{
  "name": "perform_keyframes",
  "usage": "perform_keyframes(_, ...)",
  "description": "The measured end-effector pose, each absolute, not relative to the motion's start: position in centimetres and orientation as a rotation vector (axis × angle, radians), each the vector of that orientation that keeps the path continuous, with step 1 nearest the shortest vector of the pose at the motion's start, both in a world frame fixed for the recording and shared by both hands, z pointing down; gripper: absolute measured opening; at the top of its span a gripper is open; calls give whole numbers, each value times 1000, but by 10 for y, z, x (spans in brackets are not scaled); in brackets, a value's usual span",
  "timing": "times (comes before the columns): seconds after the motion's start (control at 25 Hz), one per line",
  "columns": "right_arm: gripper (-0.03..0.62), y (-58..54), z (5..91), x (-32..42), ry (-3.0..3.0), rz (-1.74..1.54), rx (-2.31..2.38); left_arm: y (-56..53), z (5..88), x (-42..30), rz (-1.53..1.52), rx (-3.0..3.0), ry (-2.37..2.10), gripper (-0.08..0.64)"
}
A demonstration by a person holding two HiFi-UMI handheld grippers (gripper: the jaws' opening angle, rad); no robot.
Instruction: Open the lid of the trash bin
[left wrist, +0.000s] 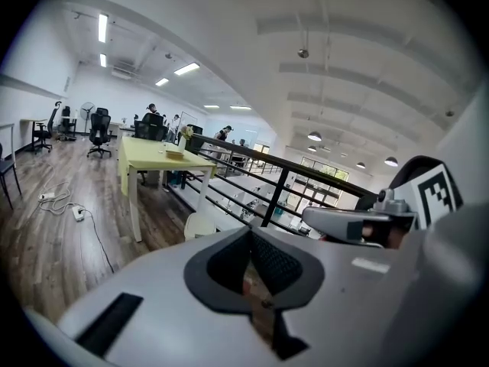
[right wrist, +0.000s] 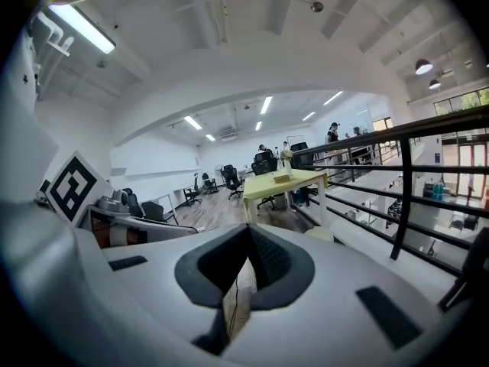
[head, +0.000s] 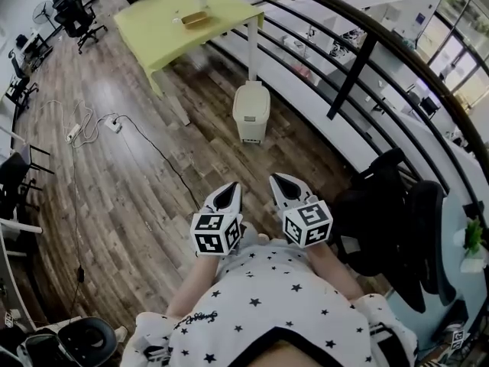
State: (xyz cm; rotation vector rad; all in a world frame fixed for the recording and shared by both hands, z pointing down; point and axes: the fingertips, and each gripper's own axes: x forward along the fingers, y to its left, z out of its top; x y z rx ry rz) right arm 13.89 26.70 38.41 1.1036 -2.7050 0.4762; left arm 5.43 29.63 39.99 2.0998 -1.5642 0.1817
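Observation:
The cream trash bin (head: 250, 112) stands on the wooden floor beside a table leg and the railing, with its lid down. My left gripper (head: 227, 191) and right gripper (head: 282, 183) are side by side close to my chest, well short of the bin and pointing toward it. Both are shut with nothing between their jaws. In the left gripper view only the bin's top (left wrist: 202, 223) shows above my left gripper (left wrist: 248, 234). The right gripper view shows a sliver of the bin (right wrist: 321, 235) past my right gripper (right wrist: 249, 229).
A yellow-green table (head: 164, 33) with a small tray (head: 196, 19) stands behind the bin. A black railing (head: 359, 60) runs along the right. Cables and a power strip (head: 113, 125) lie on the floor at left. A black office chair (head: 401, 220) is close on my right.

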Motion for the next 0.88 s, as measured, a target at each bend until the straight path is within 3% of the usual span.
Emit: perform_keyframes(0.88,-6,216,406,146,-2668,570,1127,250,423,59,210,2068,-1488,12)
